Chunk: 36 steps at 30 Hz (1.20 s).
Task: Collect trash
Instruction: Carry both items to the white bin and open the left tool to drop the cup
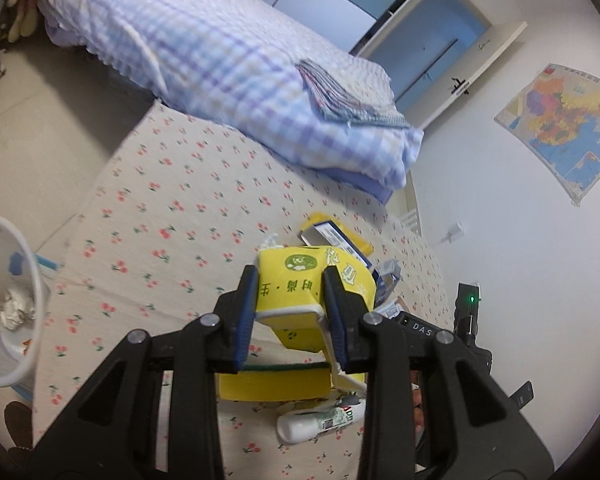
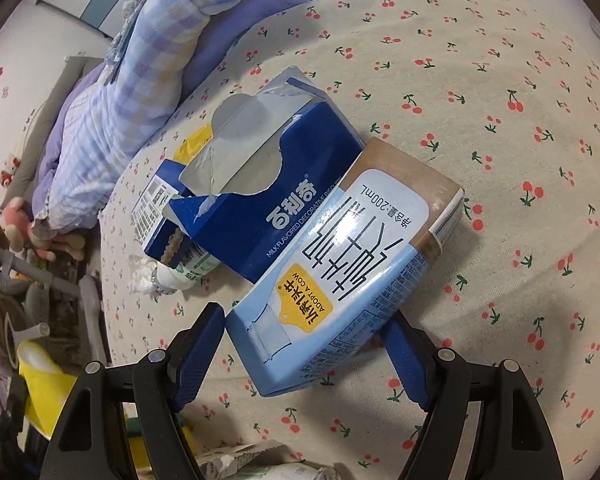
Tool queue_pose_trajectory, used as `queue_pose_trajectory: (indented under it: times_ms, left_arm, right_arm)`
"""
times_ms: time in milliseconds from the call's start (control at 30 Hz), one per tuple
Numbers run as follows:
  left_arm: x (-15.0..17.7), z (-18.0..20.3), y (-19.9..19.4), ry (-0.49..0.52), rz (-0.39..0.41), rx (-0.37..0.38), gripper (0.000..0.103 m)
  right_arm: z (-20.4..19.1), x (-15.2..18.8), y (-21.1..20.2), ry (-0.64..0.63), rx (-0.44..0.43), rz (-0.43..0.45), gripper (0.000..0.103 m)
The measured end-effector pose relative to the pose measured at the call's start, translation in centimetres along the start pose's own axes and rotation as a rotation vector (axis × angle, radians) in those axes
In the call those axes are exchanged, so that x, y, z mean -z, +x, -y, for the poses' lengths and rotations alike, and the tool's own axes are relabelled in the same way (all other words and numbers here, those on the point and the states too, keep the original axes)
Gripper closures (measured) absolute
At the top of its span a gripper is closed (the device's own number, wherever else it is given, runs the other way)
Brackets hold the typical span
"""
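The left gripper (image 1: 290,312) pinches the yellow carton (image 1: 314,280) above the bed (image 1: 172,184), with the bin (image 1: 10,300) off to its left, while the right gripper (image 2: 306,354) has its jaws spread astride the near end of the milk carton (image 2: 340,272), whose long axis runs away from it.

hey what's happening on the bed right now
Someone is collecting trash off a cherry-print bedsheet with two handheld grippers. The left gripper is shut on a yellow carton, with a white bin off to its left. The right gripper is open around a light blue milk carton that lies against a torn dark blue biscuit box.
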<state>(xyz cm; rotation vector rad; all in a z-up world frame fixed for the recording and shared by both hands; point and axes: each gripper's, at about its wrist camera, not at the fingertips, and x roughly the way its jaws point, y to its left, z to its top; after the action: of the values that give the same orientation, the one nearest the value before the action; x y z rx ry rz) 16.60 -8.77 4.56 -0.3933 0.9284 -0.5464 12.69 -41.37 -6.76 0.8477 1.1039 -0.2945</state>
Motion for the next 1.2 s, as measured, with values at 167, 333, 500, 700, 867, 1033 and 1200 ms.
queue_pose_trajectory:
  times_ms: [167, 333, 500, 700, 867, 1033, 1200]
  left_arm:
    - [0.0, -0.8, -2.0, -0.008, 0.056, -0.023, 0.069]
    - [-0.3, -2.0, -4.1, -0.017, 0.126, -0.035, 0.069]
    - [-0.7, -3.4, -6.1, -0.047, 0.170, -0.035, 0.069]
    - [-1.0, -4.5, -7.4, -0.062, 0.197, -0.037, 0.069]
    - [-0.9, -5.2, -7.9, -0.070, 0.205, -0.069, 0.069]
    - [-0.6, -6.3, -9.1, -0.082, 0.217, -0.107, 0.069]
    - [-0.7, -8.2, -10.4, -0.085, 0.233, -0.170, 0.069]
  right_arm:
    - [0.1, 0.1, -0.1, 0.046, 0.012, 0.002, 0.020]
    - [-1.2, 0.4, 0.3, 0.003, 0.076, 0.030, 0.019]
    - [-1.4, 0.8, 0.0, -0.017, 0.056, 0.031, 0.042]
    - [-0.6, 1.6, -2.0, -0.063, 0.035, 0.030, 0.059]
    - [0.2, 1.8, -4.9, -0.088, -0.018, 0.056, 0.060]
    - [0.0, 2.8, -7.9, -0.127, -0.072, 0.086, 0.061]
    - [-2.7, 4.2, -9.6, -0.203, -0.133, 0.098, 0.061]
